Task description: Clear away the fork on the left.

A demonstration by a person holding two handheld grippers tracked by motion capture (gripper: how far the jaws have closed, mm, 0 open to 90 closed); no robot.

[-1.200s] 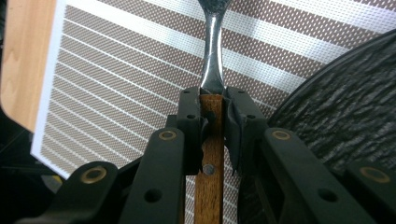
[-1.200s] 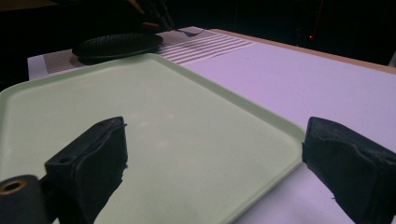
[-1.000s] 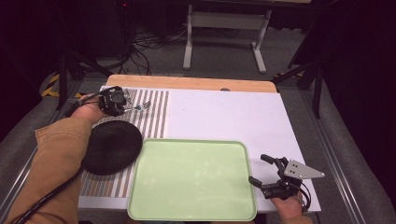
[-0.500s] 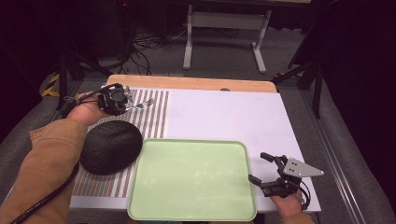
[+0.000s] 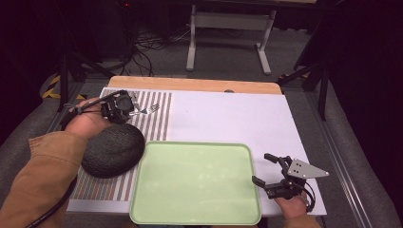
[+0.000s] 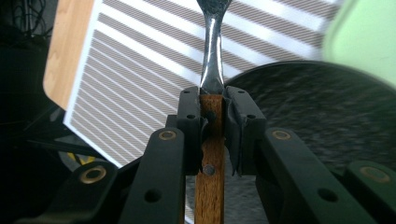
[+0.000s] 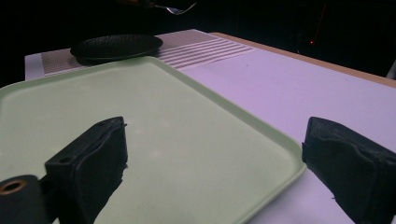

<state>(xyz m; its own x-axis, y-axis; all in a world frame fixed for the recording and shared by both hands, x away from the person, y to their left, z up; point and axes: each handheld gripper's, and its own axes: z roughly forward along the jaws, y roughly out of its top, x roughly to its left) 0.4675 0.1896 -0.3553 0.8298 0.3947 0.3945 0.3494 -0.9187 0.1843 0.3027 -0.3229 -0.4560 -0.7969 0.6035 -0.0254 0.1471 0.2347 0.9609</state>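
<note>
Two grippers were at the table. The left gripper (image 5: pixel 127 105) was pinching a fork (image 5: pixel 147 111) by its wooden handle (image 6: pixel 210 154), pads pressed on both sides of it. In the high view the fork was above the striped mat (image 5: pixel 154 118) at the table's far left, its tines pointing toward the table's middle. In the left gripper view the metal neck (image 6: pixel 212 56) of the fork ran up and out of the top of the picture, over the stripes. Just beside it, nearer the person, lay a black plate (image 5: pixel 113 150) on the same mat. A green tray (image 5: pixel 195 183) sat near the front edge, touching or overlapping the plate's right side; which I cannot tell. The right gripper (image 5: pixel 267 169) rested at the tray's right edge, jaws spread wide, nothing between them. In the right gripper view the tray's rim (image 7: pixel 261 126) ran between the two pads (image 7: pixel 93 158).
</note>
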